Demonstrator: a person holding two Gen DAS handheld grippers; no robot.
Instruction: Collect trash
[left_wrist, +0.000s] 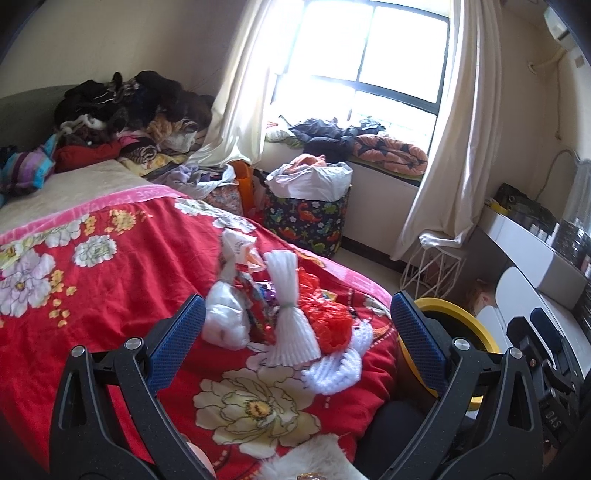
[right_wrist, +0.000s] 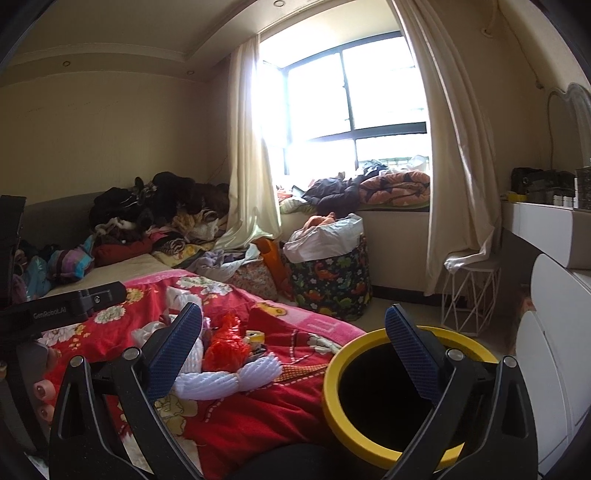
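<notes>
Both the left gripper (left_wrist: 295, 332) and the right gripper (right_wrist: 293, 341) are held released, nothing grasped. The trash (left_wrist: 280, 314) is seen on the bed (left_wrist: 110, 280) between the left fingers (left_wrist: 177, 343). The bin (right_wrist: 369, 398) is seen between the right fingers (right_wrist: 410, 354), beside the bed.

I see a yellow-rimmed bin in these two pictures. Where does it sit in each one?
Left wrist view: the yellow-rimmed bin peeks out at lower right, mostly hidden behind the right-hand claw finger.
Right wrist view: the bin fills the lower centre-right, its dark inside open to view.
Shared landmark: the dinosaur-print basket under the window.
</notes>
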